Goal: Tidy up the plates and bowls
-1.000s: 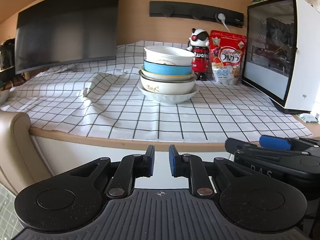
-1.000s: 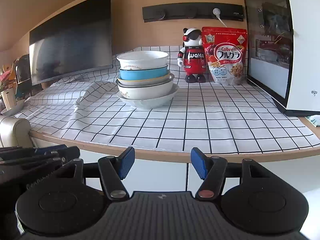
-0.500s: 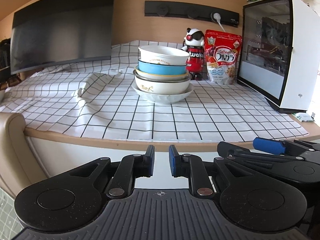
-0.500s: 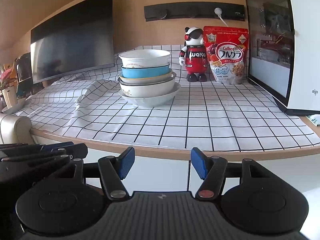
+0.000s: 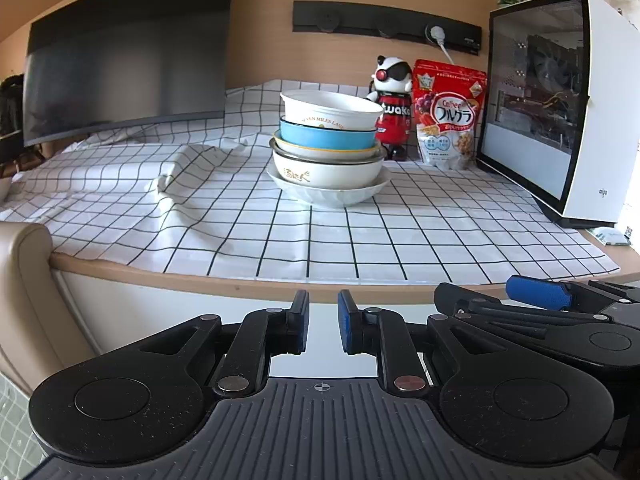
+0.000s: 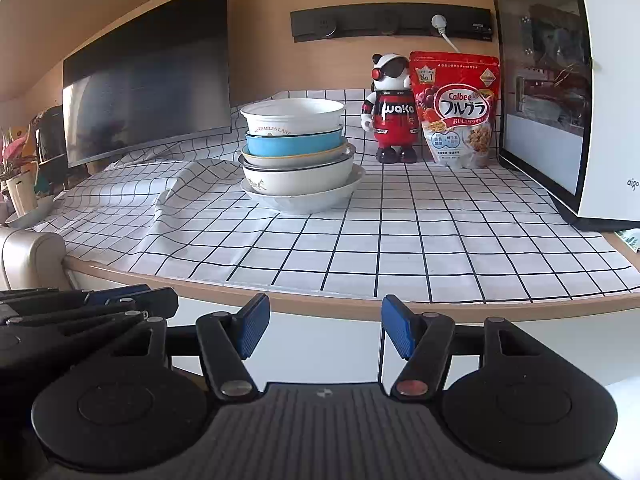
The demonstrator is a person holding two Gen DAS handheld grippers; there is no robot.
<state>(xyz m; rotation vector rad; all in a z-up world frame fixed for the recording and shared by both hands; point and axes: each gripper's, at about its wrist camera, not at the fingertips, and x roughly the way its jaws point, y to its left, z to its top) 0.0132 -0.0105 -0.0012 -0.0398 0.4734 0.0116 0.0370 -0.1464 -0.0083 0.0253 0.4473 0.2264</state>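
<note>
A stack of bowls (image 5: 329, 144) stands on the checked tablecloth (image 5: 280, 224): a white bowl on top, a blue one under it, then cream and white bowls, all in a wide white dish. The stack also shows in the right wrist view (image 6: 298, 152). My left gripper (image 5: 323, 326) is held below the table's front edge, jaws nearly closed with a narrow gap, holding nothing. My right gripper (image 6: 324, 330) is open and empty, also below the front edge. Both are well short of the stack.
A dark monitor (image 5: 120, 76) stands at the back left. A red robot figure (image 5: 392, 108) and a red cereal bag (image 5: 450, 116) stand behind the stack. A white computer case (image 5: 560, 112) fills the right side. The cloth is rumpled left of the stack (image 5: 188, 172).
Both grippers have moved slightly nearer to the table, so the bowl stack looks a little larger. Jaw openings are unchanged.
</note>
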